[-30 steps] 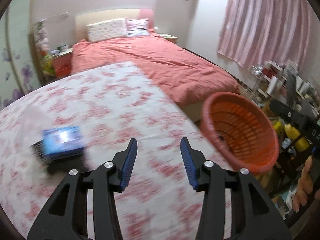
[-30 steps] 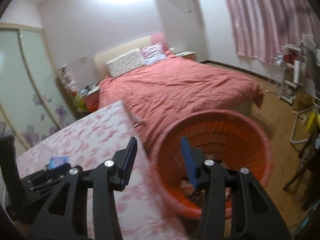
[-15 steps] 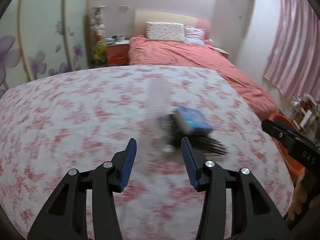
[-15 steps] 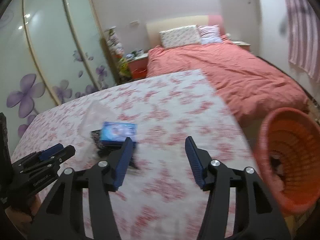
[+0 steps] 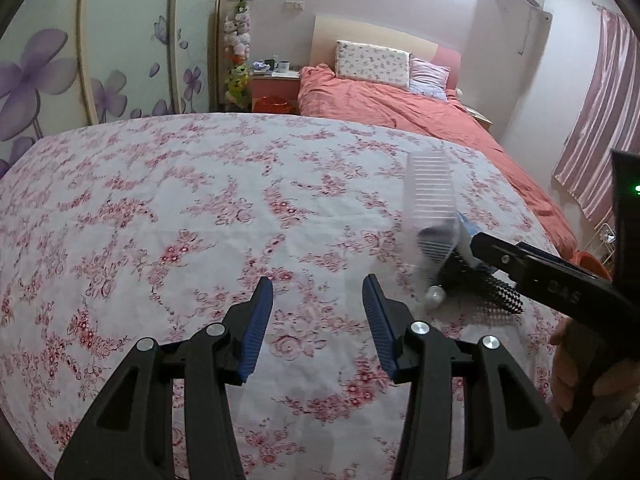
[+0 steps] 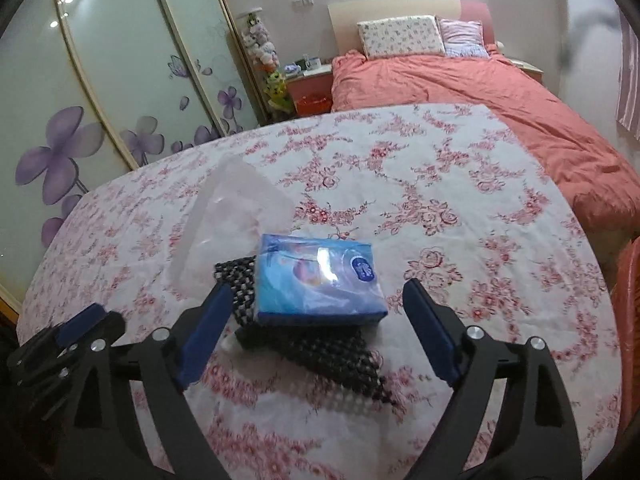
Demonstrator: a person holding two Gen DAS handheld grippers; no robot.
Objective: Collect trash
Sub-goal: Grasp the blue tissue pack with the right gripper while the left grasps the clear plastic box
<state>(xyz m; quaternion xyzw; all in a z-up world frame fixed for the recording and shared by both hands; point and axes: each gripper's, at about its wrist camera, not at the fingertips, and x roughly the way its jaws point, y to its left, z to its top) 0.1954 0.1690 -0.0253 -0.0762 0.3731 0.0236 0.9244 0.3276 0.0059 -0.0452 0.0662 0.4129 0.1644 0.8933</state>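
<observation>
On the counter (image 6: 500, 220), the opening right gripper (image 6: 316, 334) now frames the tissue pack (image 6: 316, 280), no longer the basket; left gripper (image 5: 318, 320) open, empty.

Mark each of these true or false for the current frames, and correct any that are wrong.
1. The blue plastic-wrapped tissue pack lies on the black-and-white woven mesh piece. True.
2. The right gripper is clamped on the pack. False: its jaws are opening, and the fingers flank the pack without touching it.
3. The left gripper holds the clear ribbed plastic container. False: nothing is between its fingers.
4. The clear container lies beside the pack on the pink floral tablecloth. True.
5. The orange basket sits on the table. False: its rim shows beyond the table's edge.
</observation>
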